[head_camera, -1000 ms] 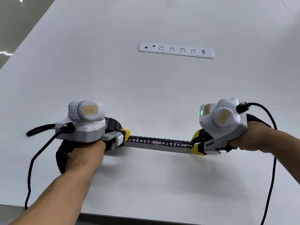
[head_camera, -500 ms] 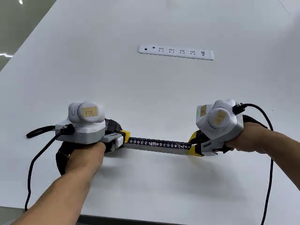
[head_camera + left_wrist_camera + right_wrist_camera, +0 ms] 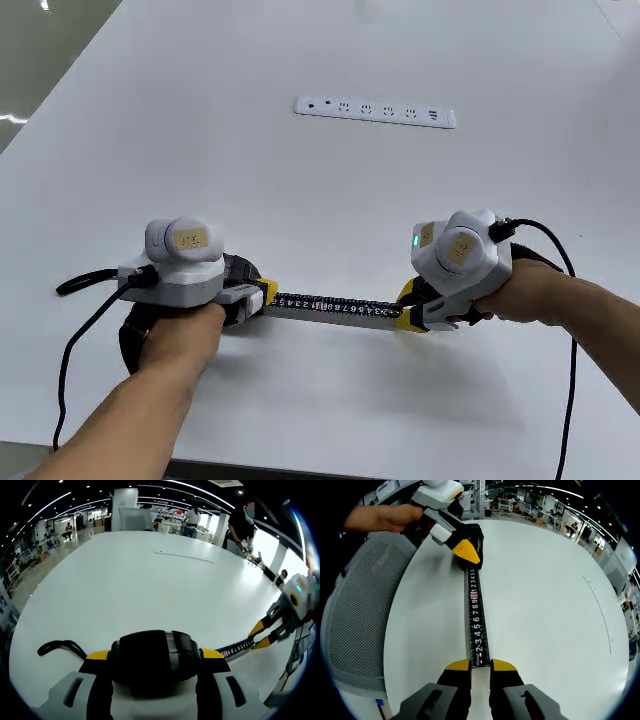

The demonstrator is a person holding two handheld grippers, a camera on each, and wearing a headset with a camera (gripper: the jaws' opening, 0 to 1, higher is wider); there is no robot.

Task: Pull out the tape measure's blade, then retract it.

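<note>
I judge the task about half done: the blade is drawn out of the tape measure in a straight, flat run, and the retraction is what remains, though I cannot tell whether more pulling is meant first. My left claw is clamped around the black case, pinning it to the surface towards the left end of the near edge. My right claw is closed on the free tip of the blade, further right along that same edge. The blade lies just above or on the surface, roughly parallel to the near edge, spanning the gap between the 2 claws. It is dark with white numerals running from 1 upward and a red 10 partway along; the case is rounded, glossy and black. A white power strip sits well apart, towards the far edge.
</note>
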